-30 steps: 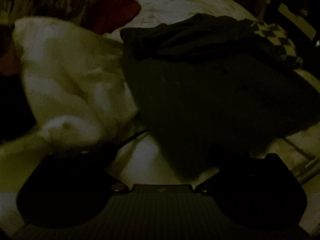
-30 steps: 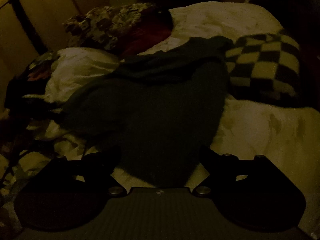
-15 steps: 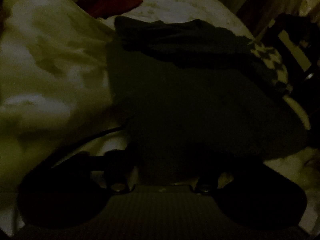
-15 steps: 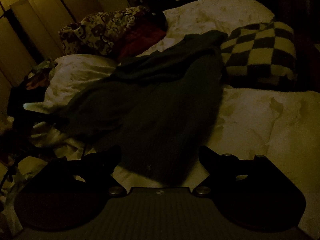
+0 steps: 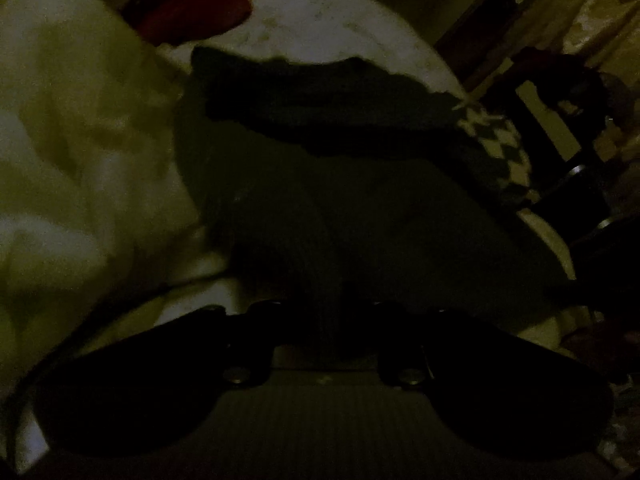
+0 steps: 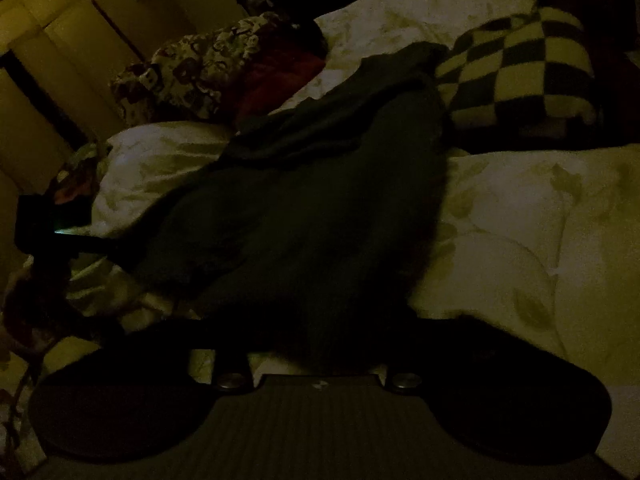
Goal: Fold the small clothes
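now the dark garment point(image 6: 320, 216) is spread on the bed's pale duvet point(image 6: 520, 216), its near hem pinched by the left gripper point(image 5: 320, 320) and right gripper point(image 6: 316, 344), jaws just narrowed onto it. both corners should be lifted evenly so the fold is kept square.

Place: a dim bedroom in a home.
Bed: a pale leaf-printed quilted duvet point(image 6: 520, 216) covered it.
Pillows: a dark-and-cream checkered fleece cushion point(image 6: 520, 72) and a floral-patterned pillow point(image 6: 192, 64) lay there.
Wall: pale panelled wardrobe doors point(image 6: 60, 40) stood behind.
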`<state>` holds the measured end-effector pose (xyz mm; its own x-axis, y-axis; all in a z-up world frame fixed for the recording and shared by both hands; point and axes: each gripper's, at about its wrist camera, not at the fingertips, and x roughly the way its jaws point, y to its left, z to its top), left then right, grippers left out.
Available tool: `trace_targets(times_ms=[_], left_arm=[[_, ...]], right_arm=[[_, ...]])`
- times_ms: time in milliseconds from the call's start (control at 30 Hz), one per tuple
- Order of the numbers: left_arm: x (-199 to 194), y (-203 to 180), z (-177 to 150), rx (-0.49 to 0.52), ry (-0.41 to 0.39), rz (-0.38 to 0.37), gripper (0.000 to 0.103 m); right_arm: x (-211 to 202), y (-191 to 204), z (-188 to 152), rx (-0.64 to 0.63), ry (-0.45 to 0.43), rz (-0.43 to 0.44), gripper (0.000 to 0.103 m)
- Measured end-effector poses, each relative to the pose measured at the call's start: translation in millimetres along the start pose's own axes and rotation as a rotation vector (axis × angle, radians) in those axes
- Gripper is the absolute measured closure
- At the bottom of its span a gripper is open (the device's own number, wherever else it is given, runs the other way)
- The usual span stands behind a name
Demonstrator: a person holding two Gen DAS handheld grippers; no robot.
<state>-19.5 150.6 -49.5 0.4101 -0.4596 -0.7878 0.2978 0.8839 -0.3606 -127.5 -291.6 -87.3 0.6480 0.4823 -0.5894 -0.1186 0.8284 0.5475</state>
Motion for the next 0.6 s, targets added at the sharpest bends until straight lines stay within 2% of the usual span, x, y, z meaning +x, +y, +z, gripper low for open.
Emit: trace_targets(times_ms=[100, 200, 333, 467, 600], left_arm=[[-9, -6, 15, 0.034, -0.028, -0.009, 0.09], [-9, -8, 34, 0.04, -0.043, -0.03, 0.09], [1, -9, 70, 0.039, -0.093, -0.009, 0.09], [17, 0, 121, -0.005, -0.152, 0.053, 0.09], [42, 19, 176, -0.07, -0.185, 0.15, 0.09]], right_arm=[[-4, 0, 4, 0.015, -0.014, 0.022, 0.084], [-11, 2, 19, 0.041, -0.054, 0.107, 0.086], [-5, 5, 53, 0.066, -0.105, 0.215, 0.087], [19, -1, 109, 0.079, -0.139, 0.261, 0.087], [63, -26, 185, 0.171, -0.168, 0.281, 0.088]])
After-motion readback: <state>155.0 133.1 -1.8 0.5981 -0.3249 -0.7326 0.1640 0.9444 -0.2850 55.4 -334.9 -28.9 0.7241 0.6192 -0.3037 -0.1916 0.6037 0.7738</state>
